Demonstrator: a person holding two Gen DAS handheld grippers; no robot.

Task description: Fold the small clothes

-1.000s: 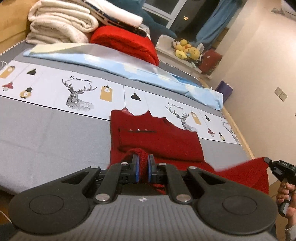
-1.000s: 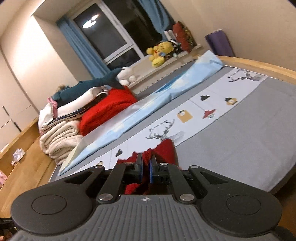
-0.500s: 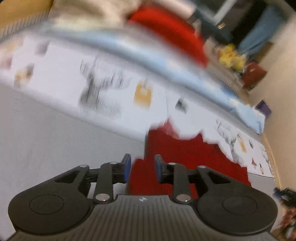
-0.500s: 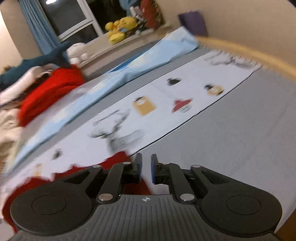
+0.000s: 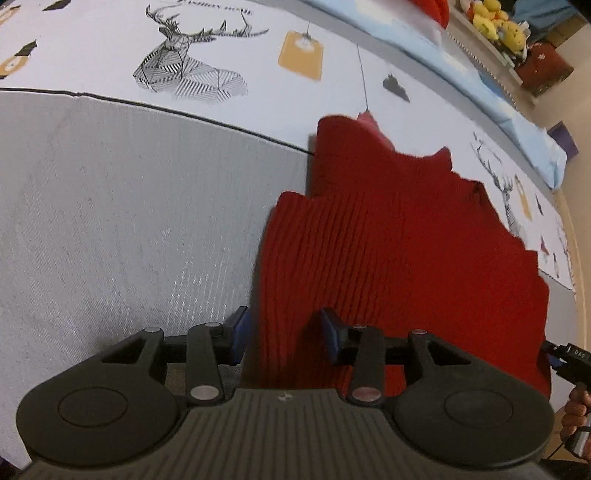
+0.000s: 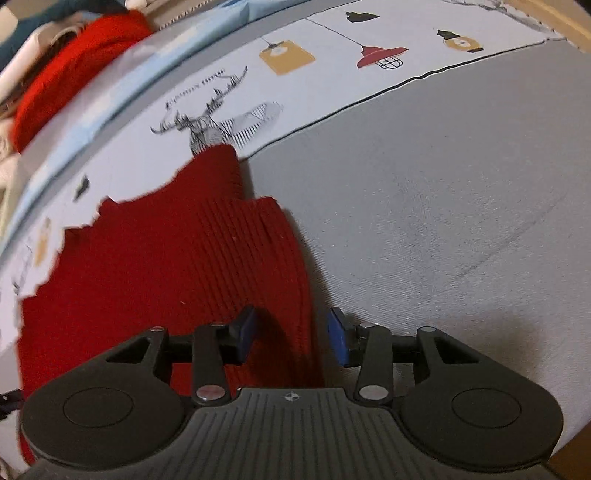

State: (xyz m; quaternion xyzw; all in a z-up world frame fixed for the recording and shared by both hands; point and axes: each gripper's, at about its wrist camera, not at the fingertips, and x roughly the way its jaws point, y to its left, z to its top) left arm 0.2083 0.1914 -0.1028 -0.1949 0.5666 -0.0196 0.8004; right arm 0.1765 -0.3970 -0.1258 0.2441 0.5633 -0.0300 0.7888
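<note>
A small red knit garment (image 5: pixel 399 243) lies folded on the grey bedspread (image 5: pixel 122 206); the right wrist view shows the same red knit (image 6: pixel 177 258). My left gripper (image 5: pixel 284 338) hovers low over its near left edge, jaws opening, the blue pads clear of the cloth beneath them. Over the near right edge my right gripper (image 6: pixel 291 336) is likewise opening, its pads not pressing the knit under them. The other gripper's tip (image 5: pixel 567 360) and a hand (image 5: pixel 576 410) show at the right of the left wrist view.
A white printed band with deer and lamps (image 5: pixel 192 62) crosses the bed beyond the garment. A light blue sheet (image 5: pixel 498 110), a red bundle (image 6: pixel 62 77) and yellow plush toys (image 5: pixel 498 22) lie at the far side. The wooden bed edge (image 6: pixel 546 14) runs along the right.
Both grippers dropped toward the bed with the raised red cloth and let go of it. Their jaws went from shut to parted, and the garment now lies flat.
</note>
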